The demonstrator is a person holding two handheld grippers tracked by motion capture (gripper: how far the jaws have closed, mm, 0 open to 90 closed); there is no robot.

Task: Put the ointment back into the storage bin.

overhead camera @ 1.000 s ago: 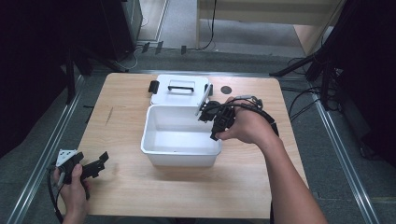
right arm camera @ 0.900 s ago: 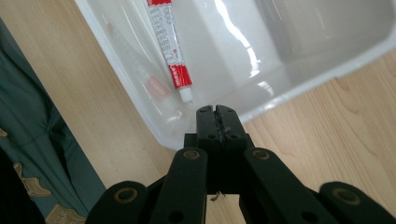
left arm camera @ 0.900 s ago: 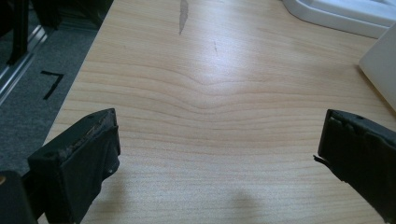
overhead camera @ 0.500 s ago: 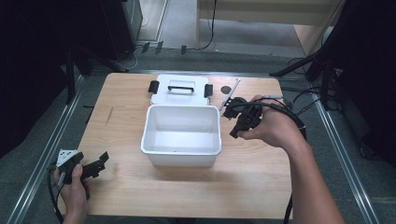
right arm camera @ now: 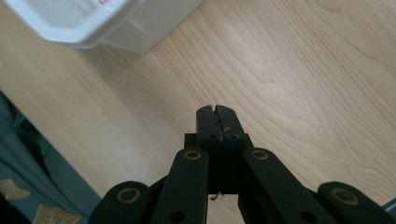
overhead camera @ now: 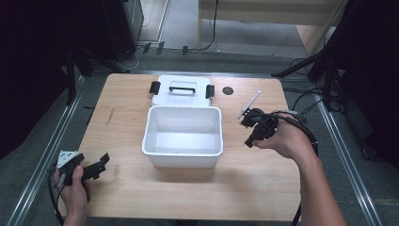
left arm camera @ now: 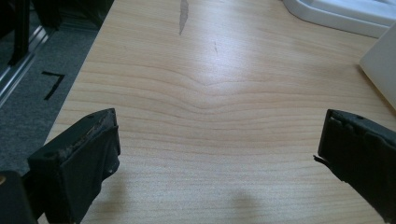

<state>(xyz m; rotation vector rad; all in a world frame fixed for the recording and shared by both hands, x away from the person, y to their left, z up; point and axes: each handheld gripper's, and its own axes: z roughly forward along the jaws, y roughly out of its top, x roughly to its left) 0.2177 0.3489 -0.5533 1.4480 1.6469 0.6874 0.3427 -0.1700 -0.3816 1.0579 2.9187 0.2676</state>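
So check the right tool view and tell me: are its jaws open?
No, the right tool has its two jaws pressed together over the table.

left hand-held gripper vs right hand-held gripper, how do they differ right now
The left hand-held gripper has its jaws spread wide over bare table; the right hand-held gripper has its jaws pressed together with nothing between them. In the high view the left sits at the near left corner, well away from the white bin, while the right is just to the bin's right. Both are black and empty.
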